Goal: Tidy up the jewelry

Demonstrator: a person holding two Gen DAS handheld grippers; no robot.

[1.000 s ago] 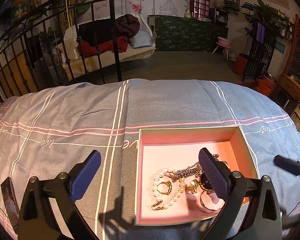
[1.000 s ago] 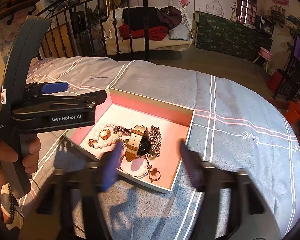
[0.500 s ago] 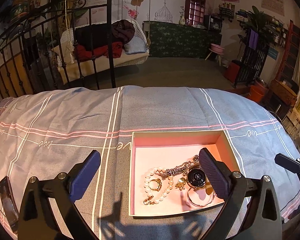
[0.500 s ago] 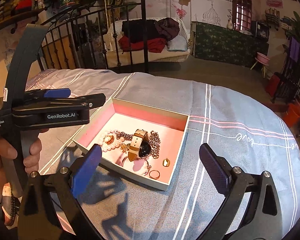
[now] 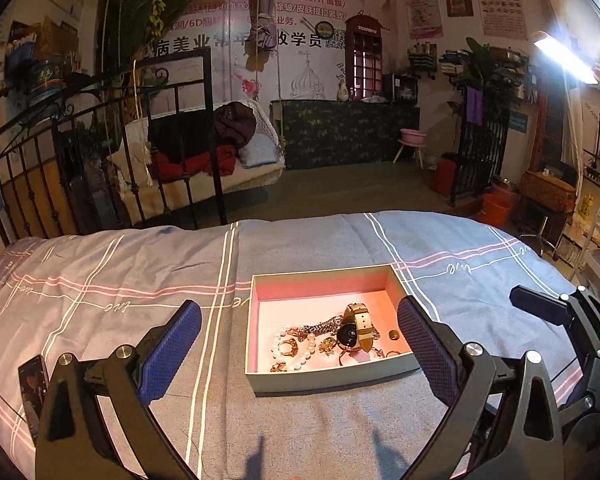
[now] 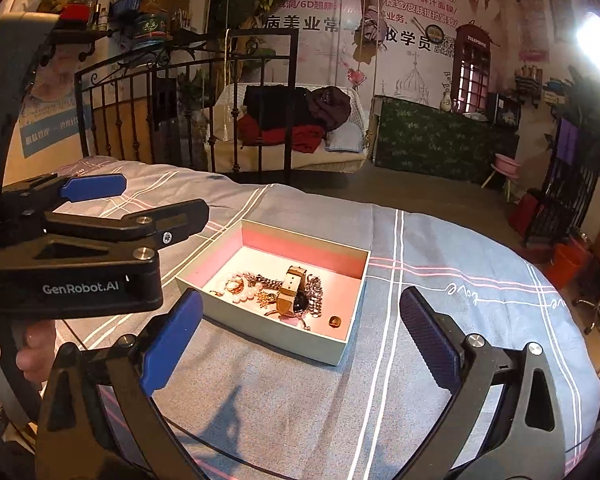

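Observation:
A shallow box (image 5: 332, 378) with a pink inside lies on the bed; it also shows in the right wrist view (image 6: 272, 336). It holds a watch (image 5: 354, 330) with a tan strap, a pearl bracelet (image 5: 296, 354), a silver chain (image 5: 320, 325), a small gold ring (image 5: 393, 334) and other gold pieces. The watch (image 6: 292, 288) lies on the pile. My left gripper (image 5: 300, 356) is open and empty, above the box's near side. My right gripper (image 6: 300, 340) is open and empty, in front of the box.
The bed has a grey-blue sheet (image 5: 320, 240) with white and pink stripes. A phone (image 5: 34, 392) lies at the near left. A black iron bed frame (image 5: 100, 152) stands at the far left. The left gripper's body (image 6: 80, 264) fills the right wrist view's left side.
Both grippers have pulled back and up from the box, which now looks smaller and farther. The right gripper's jaws have opened wide. The small gold ring now lies in the box.

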